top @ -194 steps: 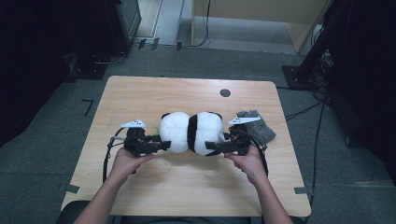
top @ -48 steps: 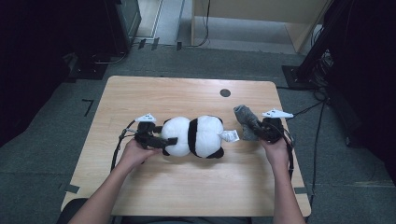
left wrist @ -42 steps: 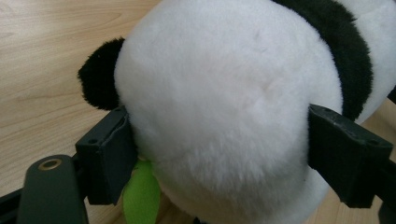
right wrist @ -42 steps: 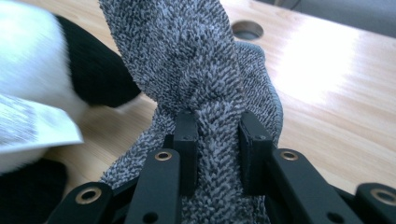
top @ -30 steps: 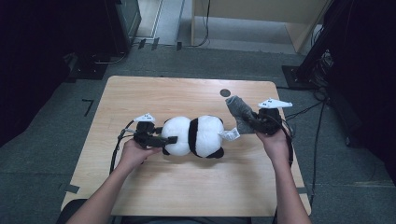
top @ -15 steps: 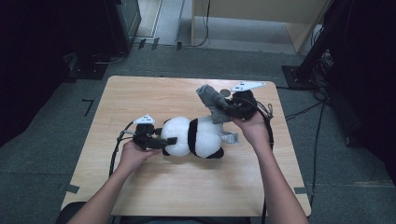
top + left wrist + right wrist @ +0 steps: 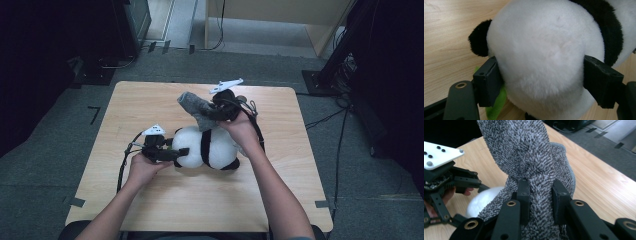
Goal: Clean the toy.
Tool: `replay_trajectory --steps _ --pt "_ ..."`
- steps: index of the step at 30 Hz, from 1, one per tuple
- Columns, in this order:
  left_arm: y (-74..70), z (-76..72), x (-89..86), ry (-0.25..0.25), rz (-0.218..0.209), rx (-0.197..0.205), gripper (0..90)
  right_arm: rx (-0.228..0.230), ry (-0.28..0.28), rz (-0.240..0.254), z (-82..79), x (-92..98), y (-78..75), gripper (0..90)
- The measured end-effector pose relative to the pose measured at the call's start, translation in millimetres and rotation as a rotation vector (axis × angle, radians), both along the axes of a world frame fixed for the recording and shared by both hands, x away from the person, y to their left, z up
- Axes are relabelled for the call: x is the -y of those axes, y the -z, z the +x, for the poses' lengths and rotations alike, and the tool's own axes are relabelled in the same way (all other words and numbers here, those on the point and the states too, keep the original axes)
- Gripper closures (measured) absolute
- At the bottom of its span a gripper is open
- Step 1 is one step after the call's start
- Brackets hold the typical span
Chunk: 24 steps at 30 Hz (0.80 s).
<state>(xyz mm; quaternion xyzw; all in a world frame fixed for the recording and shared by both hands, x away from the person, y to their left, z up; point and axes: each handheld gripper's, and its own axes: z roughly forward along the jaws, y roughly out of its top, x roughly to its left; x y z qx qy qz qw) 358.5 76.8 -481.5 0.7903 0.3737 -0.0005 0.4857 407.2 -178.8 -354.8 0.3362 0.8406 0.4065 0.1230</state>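
High view: I'm holding the left tongs [image 7: 182, 151] around the panda [image 7: 207, 147] lying mid-surface [image 7: 150, 200], jaws just closing further on its head. I'm holding the right tongs [image 7: 206, 114] above the panda, pinching a grey sock [image 7: 195, 107].

Left gripper view: pads [image 7: 487, 83] are pressing the panda's [image 7: 541, 55] white head.

Right gripper view: the tongs [image 7: 540, 200] are clamping the sock [image 7: 529, 152].
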Motion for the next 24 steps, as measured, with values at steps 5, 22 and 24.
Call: replay_trajectory --steps 5,22,24 --pt "-0.5 -0.5 0.3 0.0 0.002 0.003 24.5 -0.029 -0.035 -0.028 6.6 -25.5 10.0 73.4" --pt "1.7 0.9 -0.3 0.002 -0.004 -0.004 24.6 -0.143 -0.088 -0.115 13.9 -59.2 46.6 73.7" --pt "1.8 1.1 -0.3 -0.002 -0.005 -0.004 24.6 -0.144 -0.082 -0.12 15.5 -57.2 47.2 73.5"
